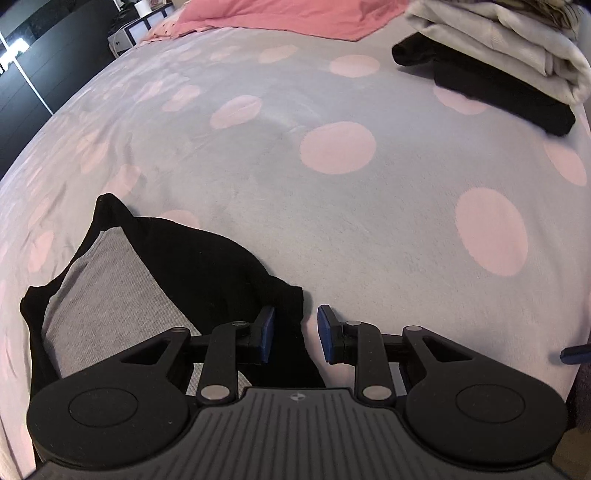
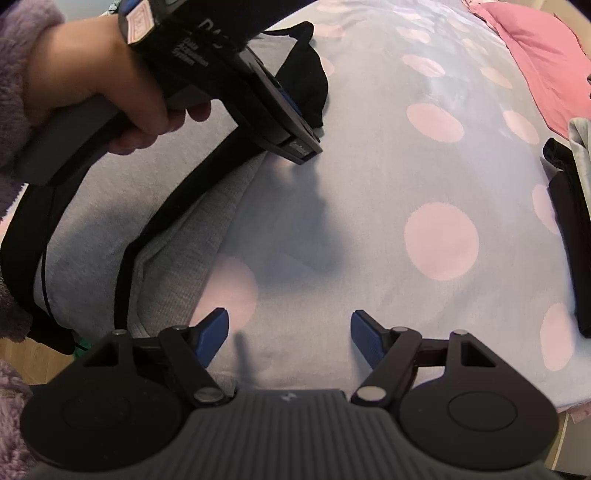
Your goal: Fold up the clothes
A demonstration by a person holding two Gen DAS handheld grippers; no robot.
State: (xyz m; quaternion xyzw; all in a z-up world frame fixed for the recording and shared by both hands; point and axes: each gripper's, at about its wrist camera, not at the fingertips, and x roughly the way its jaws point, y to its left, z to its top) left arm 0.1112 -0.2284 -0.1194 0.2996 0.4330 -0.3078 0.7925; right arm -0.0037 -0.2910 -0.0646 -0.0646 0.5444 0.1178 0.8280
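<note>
A grey garment with black trim and black sleeves (image 1: 110, 295) lies on the near left of the bed; it also shows in the right wrist view (image 2: 147, 229). My left gripper (image 1: 295, 332) is partly open, with its jaws astride the black sleeve edge (image 1: 288, 314) and low over it. In the right wrist view the left gripper (image 2: 295, 136) is held by a hand over the garment's edge. My right gripper (image 2: 290, 338) is open and empty above the bedspread, just right of the garment's hem.
The bedspread (image 1: 332, 184) is grey with pink dots. A stack of folded clothes, pale on black (image 1: 498, 62), sits at the far right. A pink sheet (image 1: 288, 14) lies at the far end. Dark furniture (image 1: 44, 66) stands left of the bed.
</note>
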